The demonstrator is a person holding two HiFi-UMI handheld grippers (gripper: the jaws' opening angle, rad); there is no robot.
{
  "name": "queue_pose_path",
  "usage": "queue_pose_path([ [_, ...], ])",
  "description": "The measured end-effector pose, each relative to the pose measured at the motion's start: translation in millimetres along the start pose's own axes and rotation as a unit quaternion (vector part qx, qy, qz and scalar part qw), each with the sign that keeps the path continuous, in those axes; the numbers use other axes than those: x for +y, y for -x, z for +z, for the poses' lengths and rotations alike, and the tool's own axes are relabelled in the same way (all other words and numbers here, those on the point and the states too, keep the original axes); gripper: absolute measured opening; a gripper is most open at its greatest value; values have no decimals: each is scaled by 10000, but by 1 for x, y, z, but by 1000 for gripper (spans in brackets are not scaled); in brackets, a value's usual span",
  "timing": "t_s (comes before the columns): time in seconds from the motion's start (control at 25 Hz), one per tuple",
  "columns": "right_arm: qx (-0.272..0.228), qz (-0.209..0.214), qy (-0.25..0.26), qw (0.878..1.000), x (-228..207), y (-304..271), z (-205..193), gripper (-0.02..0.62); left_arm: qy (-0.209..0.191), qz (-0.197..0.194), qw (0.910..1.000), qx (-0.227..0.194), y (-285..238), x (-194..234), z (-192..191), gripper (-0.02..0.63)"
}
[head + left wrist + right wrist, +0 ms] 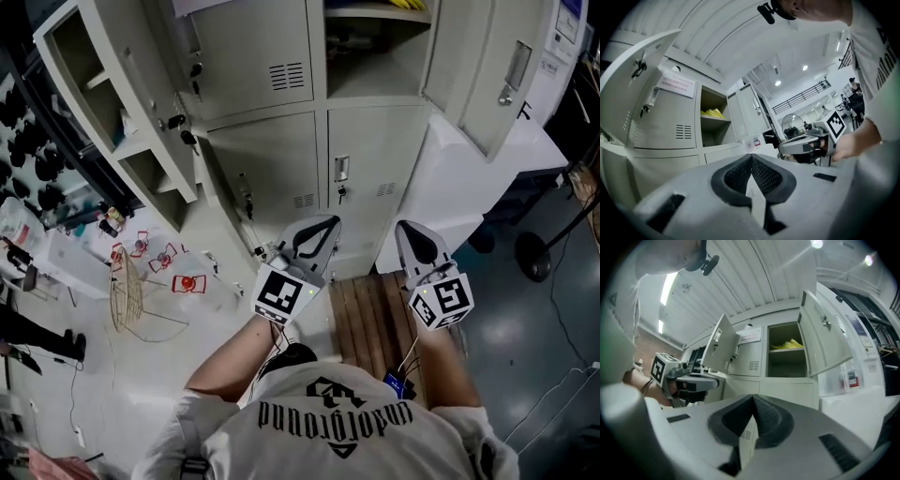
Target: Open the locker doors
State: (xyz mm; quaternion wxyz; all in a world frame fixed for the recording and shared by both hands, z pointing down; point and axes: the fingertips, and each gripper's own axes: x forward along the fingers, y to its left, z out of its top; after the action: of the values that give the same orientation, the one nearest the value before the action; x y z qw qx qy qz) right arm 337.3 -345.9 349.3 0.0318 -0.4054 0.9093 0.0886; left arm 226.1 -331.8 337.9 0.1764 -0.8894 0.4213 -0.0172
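Overhead, ceiling lights [778,83] show only in gripper views, where left gripper [751,159] and right gripper [753,398] fingers meet, empty.

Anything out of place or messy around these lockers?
Yes: on the floor left of the lockers, a wire frame seems to lie on its side, with small red-and-white items scattered beside it.

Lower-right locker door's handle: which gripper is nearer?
Left. The left gripper sits just below the handle; the right gripper is equally low but farther to the right.
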Motion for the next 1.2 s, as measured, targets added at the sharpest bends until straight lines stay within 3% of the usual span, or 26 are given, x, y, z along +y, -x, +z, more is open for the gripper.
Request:
queue_pose_path([
  [0.24,49,527,-191,9984,65,-13,-11,5,-15,221,9997,138,52,10,-9,8],
  [0.6,60,853,-220,9961,165,-23,-6,5,49,380,9987,331,149,26,-17,8],
  [1.04,-25,1147,-193,9932,349,-18,10,5,167,555,9973,457,344,39,-20,8],
  [1.2,-4,1167,-180,9930,416,-10,19,5,438,619,9958,510,419,37,-14,8],
])
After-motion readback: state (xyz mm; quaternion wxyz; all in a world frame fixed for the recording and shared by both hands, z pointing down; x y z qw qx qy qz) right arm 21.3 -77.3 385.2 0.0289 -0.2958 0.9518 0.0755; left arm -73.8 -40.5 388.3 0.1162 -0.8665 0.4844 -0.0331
